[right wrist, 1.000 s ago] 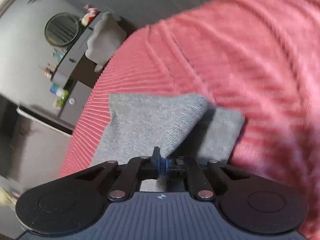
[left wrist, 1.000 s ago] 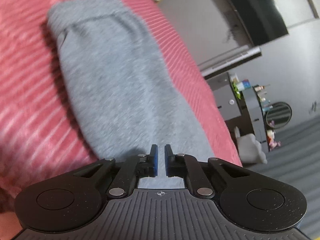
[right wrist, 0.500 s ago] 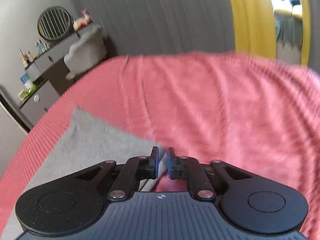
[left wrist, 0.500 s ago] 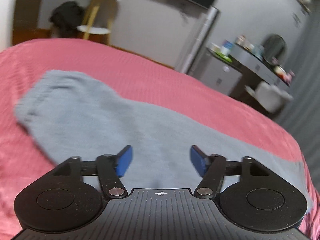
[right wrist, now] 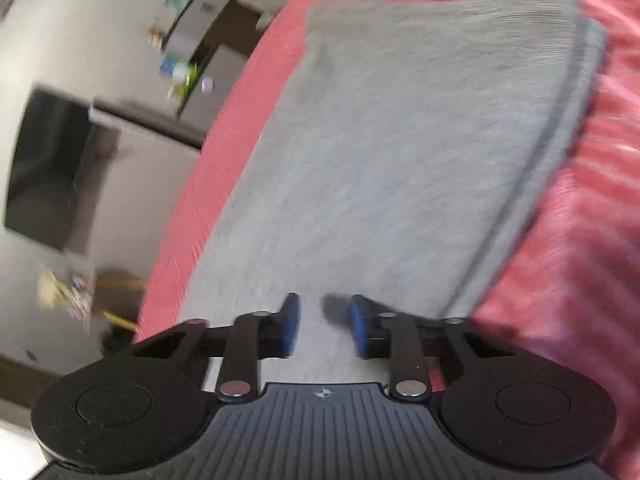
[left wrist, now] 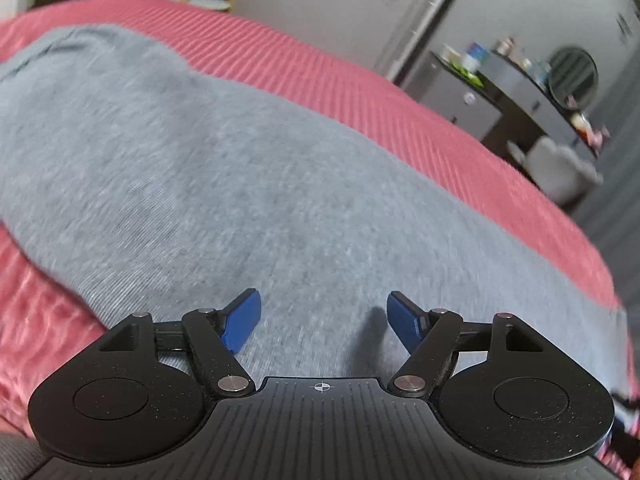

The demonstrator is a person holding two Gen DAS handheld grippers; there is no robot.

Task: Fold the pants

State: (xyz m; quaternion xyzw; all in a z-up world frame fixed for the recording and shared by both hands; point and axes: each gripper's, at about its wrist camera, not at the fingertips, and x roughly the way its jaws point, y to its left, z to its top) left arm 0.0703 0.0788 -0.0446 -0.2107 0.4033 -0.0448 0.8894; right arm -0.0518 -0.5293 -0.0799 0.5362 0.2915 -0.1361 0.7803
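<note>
While the left tongs (left wrist: 324, 318) hang wide apart with nothing between their blue pads (left wrist: 241, 326), the gray pants (left wrist: 224, 184) lie flat right under them on the bed (left wrist: 360, 92). The right tongs (right wrist: 323, 324) have just been opening; they are apart a little and hold nothing, with only cloth below the gap. The pants are folded into a long strip on the pink ribbed cover, close along one edge of the bed. Past that edge stand a gray cabinet (left wrist: 460, 96), a dark shelf with small things and a round mirror (left wrist: 573, 74).
</note>
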